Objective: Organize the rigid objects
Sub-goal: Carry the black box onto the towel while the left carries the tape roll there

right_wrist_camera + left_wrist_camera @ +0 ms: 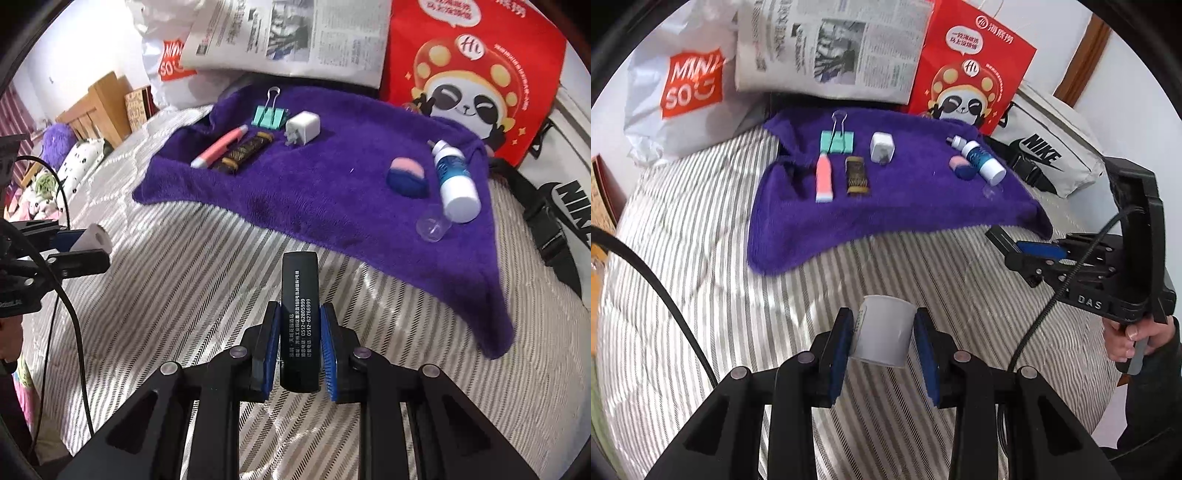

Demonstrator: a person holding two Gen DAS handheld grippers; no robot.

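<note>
My left gripper point(884, 339) is shut on a small white cylinder point(882, 334) and holds it above the striped bed; it also shows in the right wrist view point(94, 236). My right gripper point(299, 332) is shut on a flat black bar with white print point(299, 317), held over the bed in front of the purple towel point(332, 192). On the towel lie a green binder clip point(837, 141), a white charger plug point(882, 147), a pink tube point(824, 179), a dark patterned stick point(857, 175), a pink-and-blue sponge point(406, 179), a white-and-blue bottle point(454, 181) and a clear cap point(430, 223).
Behind the towel stand a white Miniso bag point(676, 99), a newspaper bag point(831, 48) and a red panda bag point(971, 70). A white Nike pouch point(1049, 155) lies at the right. The striped quilt point(701, 258) covers the bed. Pillows and a wooden headboard point(99, 107) are far left.
</note>
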